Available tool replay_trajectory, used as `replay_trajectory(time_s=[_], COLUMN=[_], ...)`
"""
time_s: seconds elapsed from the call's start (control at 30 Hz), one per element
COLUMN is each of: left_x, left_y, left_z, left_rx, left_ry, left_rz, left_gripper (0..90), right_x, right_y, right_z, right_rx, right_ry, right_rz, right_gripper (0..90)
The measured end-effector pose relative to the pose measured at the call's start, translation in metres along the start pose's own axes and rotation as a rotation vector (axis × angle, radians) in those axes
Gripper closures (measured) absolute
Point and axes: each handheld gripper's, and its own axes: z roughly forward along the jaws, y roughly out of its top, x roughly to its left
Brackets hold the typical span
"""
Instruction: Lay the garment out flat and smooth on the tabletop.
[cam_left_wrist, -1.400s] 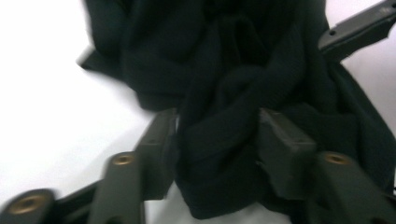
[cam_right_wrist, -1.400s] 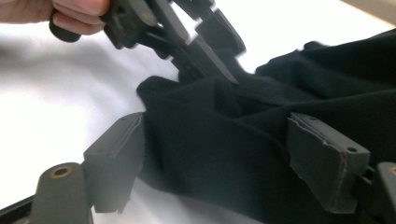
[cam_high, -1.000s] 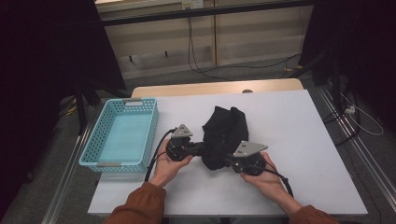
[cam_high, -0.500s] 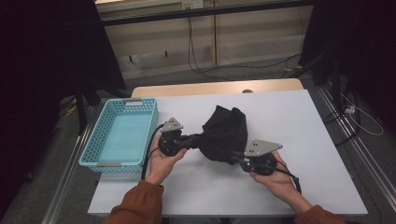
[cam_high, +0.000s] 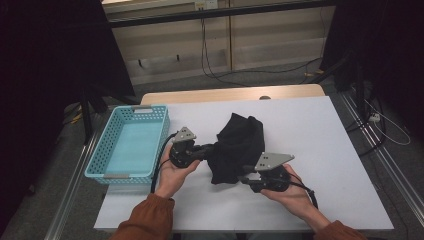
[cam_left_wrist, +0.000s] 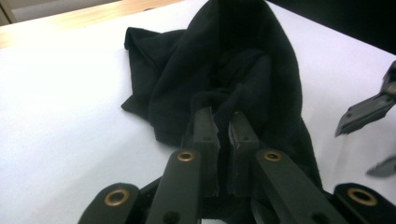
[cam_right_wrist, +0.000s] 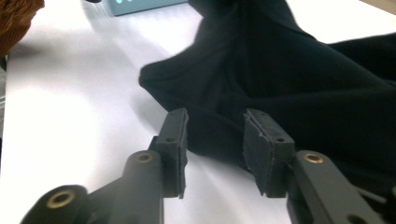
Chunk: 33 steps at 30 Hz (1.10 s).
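Dim room, pale wall panels and trailing cables behind; white worktop (cam_high: 320, 130) with a wooden strip along its far edge.

Left hand-held gripper (cam_left_wrist: 223, 122): clenched on a fold of the black cloth (cam_high: 235, 147). In the left gripper view its two pads stand close together with a pinch of dark fabric caught between them. In the high view this left hand-held gripper (cam_high: 210, 148) lies in the person's left hand (cam_high: 172, 170), near the front-left part of the worktop, jaws pointing toward the cloth's left side.

Right hand-held gripper (cam_right_wrist: 215, 140): released. In the right gripper view its pads stand well apart, with the cloth's lower edge just beyond and between them; whether a pad touches the fabric cannot be told. In the high view the right hand-held gripper (cam_high: 246, 178) is held in the right hand (cam_high: 290, 192), near the front edge, at the cloth's front corner.

Black cloth: crumpled heap, roughly mid-worktop, slightly toward the front; part of it is raised at the left where it is pinched, the rest rests on the surface.

Turquoise basket (cam_high: 107, 172): perforated plastic, rectangular, standing at the left edge of the worktop, just beside the left hand, apart from the cloth.

Sleeves (cam_high: 150, 217): rust-orange, entering over the front edge.
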Motion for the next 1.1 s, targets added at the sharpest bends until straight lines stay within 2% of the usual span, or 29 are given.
replay_trajectory(time_s=[0.1, 0.17, 0.23, 0.27, 0.3, 0.33, 0.47, 0.6, 0.7, 0.8, 0.83, 0.93, 1.0, 1.1], left_x=[0.001, 0.004, 0.009, 0.011, 0.013, 0.013, 0.015, 0.014, 0.014, 0.013, 0.012, 0.01, 0.008, 0.005], left_y=[0.001, 0.0, -0.001, -0.002, -0.002, -0.003, -0.005, -0.005, -0.006, -0.006, -0.006, -0.006, -0.007, -0.008], left_z=[0.0, 0.0, 0.0, -0.001, -0.001, 0.0, 0.002, 0.001, 0.002, 0.004, 0.005, 0.006, 0.009, 0.013], left_rx=[-0.011, -0.005, -0.004, -0.003, 0.0, -0.003, 0.011, 0.012, 0.022, 0.036, 0.041, 0.037, 0.039, 0.059], left_ry=[0.018, 0.06, 0.064, 0.069, 0.072, 0.07, 0.081, 0.088, 0.123, 0.124, 0.131, 0.116, 0.125, 0.143], left_rz=[-0.007, 0.002, -0.02, -0.022, -0.027, -0.045, -0.051, -0.048, -0.029, -0.024, -0.009, -0.007, 0.006, 0.029], left_gripper=[80.6, 69.7, 67.9, 65.4, 63.9, 62.4, 55.9, 52.8, 45.1, 41.7, 40.1, 34.8, 29.6, 23.1], right_x=[0.007, 0.01, 0.011, 0.011, 0.012, 0.012, 0.01, 0.009, 0.012, 0.009, 0.007, 0.001, -0.001, -0.007], right_y=[0.006, 0.01, 0.009, 0.007, 0.005, 0.003, -0.003, -0.005, -0.008, -0.015, -0.018, -0.03, -0.037, -0.047], right_z=[0.015, 0.027, 0.037, 0.041, 0.043, 0.045, 0.042, 0.026, 0.007, -0.011, -0.017, -0.033, -0.044, -0.06], right_rx=[0.013, 0.038, 0.054, 0.073, 0.095, 0.112, 0.122, 0.098, 0.089, 0.087, 0.089, 0.103, 0.108, 0.119], right_ry=[0.022, 0.025, 0.04, 0.048, 0.058, 0.066, 0.056, 0.057, 0.052, 0.036, 0.032, 0.026, 0.008, -0.046], right_rz=[-0.036, -0.062, -0.067, -0.065, -0.065, -0.06, -0.05, -0.043, -0.048, -0.043, -0.038, -0.028, -0.019, -0.01], right_gripper=[53.5, 51.2, 50.9, 53.0, 61.4, 63.8, 83.9, 87.7, 88.0, 88.1, 88.1, 88.1, 88.1, 88.2])
